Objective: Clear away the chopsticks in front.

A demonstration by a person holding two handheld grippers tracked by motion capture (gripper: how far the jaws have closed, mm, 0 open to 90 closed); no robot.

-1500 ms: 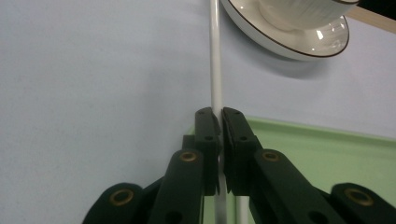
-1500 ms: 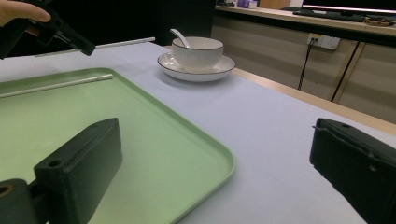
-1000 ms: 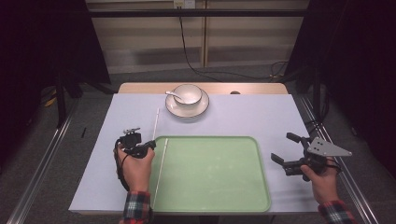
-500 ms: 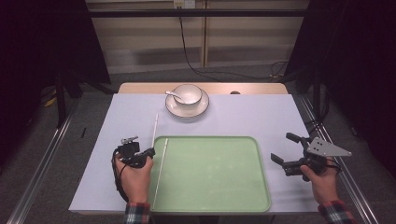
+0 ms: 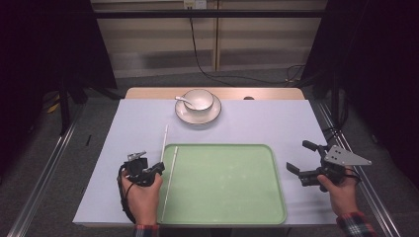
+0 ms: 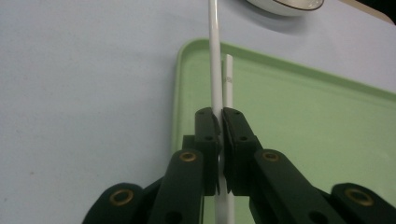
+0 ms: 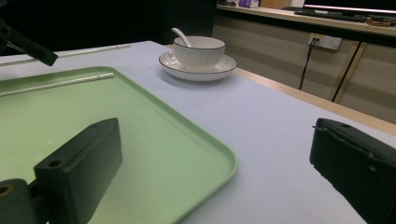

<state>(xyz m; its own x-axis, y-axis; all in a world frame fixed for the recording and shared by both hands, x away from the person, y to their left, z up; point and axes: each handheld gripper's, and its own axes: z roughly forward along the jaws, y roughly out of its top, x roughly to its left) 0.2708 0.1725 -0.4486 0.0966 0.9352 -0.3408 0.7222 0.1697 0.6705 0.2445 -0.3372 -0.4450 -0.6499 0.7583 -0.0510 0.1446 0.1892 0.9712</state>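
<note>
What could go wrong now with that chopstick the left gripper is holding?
The left gripper pinches one white chopstick near its end, so the long free length could swing or slip. A second chopstick lies right beside it inside the tray; lowering could knock it. The held stick crosses the tray rim and might land half out.

Counter (image 5: 257, 123) covered by a pale lavender sheet; bare wood strip showing along the far edge. At far centre a white saucer (image 5: 198, 114), a white bowl (image 5: 198, 99) standing on it. White spoon (image 5: 183, 100) resting in the bowl, handle leaning out over the rim to the left in the high view. Small dark spot (image 5: 248, 98) on the wood strip, to the right of the saucer; too small to identify. Black cable (image 5: 197, 54) hanging down the wall behind. Metal rails (image 5: 44, 168) on the floor either side.
</note>
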